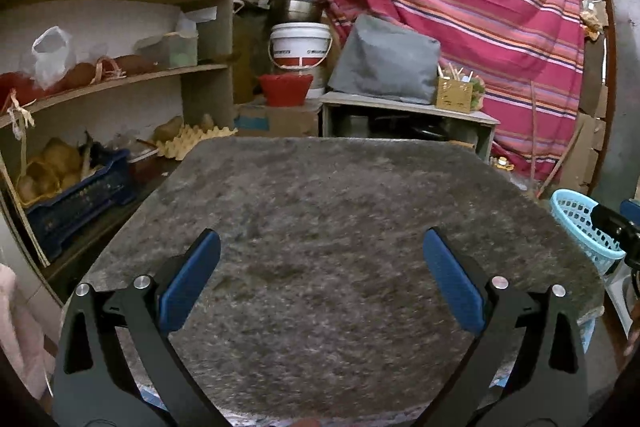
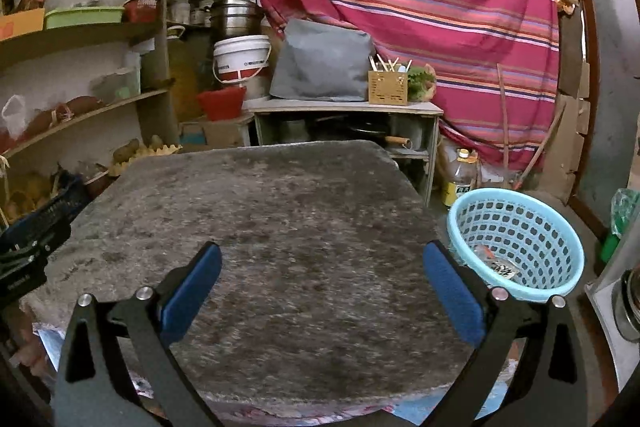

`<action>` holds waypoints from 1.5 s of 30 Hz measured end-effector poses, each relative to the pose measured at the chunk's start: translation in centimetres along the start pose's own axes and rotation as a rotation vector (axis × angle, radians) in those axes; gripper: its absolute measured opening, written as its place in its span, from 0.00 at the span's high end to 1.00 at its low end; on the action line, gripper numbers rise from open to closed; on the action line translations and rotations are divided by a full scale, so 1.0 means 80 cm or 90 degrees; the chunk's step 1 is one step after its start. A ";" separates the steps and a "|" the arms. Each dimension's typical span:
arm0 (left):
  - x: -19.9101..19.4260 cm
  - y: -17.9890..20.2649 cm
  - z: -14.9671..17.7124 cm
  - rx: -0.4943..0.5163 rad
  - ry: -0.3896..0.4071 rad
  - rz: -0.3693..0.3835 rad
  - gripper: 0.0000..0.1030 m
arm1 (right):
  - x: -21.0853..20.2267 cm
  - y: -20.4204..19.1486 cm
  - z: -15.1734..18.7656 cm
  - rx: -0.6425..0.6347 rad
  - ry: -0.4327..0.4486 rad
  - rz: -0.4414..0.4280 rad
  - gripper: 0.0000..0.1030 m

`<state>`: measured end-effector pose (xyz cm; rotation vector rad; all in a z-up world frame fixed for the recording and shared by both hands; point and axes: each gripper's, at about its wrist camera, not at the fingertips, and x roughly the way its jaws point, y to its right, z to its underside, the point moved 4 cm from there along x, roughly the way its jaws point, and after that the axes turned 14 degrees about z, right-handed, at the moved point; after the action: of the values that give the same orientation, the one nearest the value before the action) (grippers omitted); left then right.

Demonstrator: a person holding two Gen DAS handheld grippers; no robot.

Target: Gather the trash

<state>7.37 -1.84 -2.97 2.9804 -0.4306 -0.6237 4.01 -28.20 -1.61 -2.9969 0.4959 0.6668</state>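
Left gripper (image 1: 320, 267) fingers spread wide, gripping nothing, over grey felt-covered table (image 1: 320, 195). Right gripper (image 2: 320, 279) likewise wide, empty-handed. Crumpled wrappers (image 2: 500, 265) inside light-blue perforated plastic basket (image 2: 532, 291).

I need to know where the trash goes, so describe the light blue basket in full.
The light blue basket is round plastic with rows of small square holes in its walls and a plain rim. It stands upright and open-topped, off the right edge of the grey felt-covered table, lower than the tabletop. Inside lie a few crumpled wrappers. A cooking-oil bottle stands behind it. Neither gripper touches it.
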 end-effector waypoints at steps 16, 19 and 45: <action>0.019 0.019 0.013 0.024 -0.017 -0.025 0.05 | 0.004 -0.036 0.006 -0.051 0.008 0.047 0.04; 0.021 0.021 0.014 0.021 -0.021 -0.020 0.05 | 0.003 -0.037 0.007 -0.056 0.013 0.061 0.04; 0.018 0.035 0.008 0.048 -0.006 -0.021 0.05 | -0.001 -0.038 0.006 -0.060 0.019 0.073 0.04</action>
<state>7.68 -4.94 -3.74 3.0628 -0.4154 -0.6386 4.71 -25.27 -2.15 -3.0898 0.6609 0.6718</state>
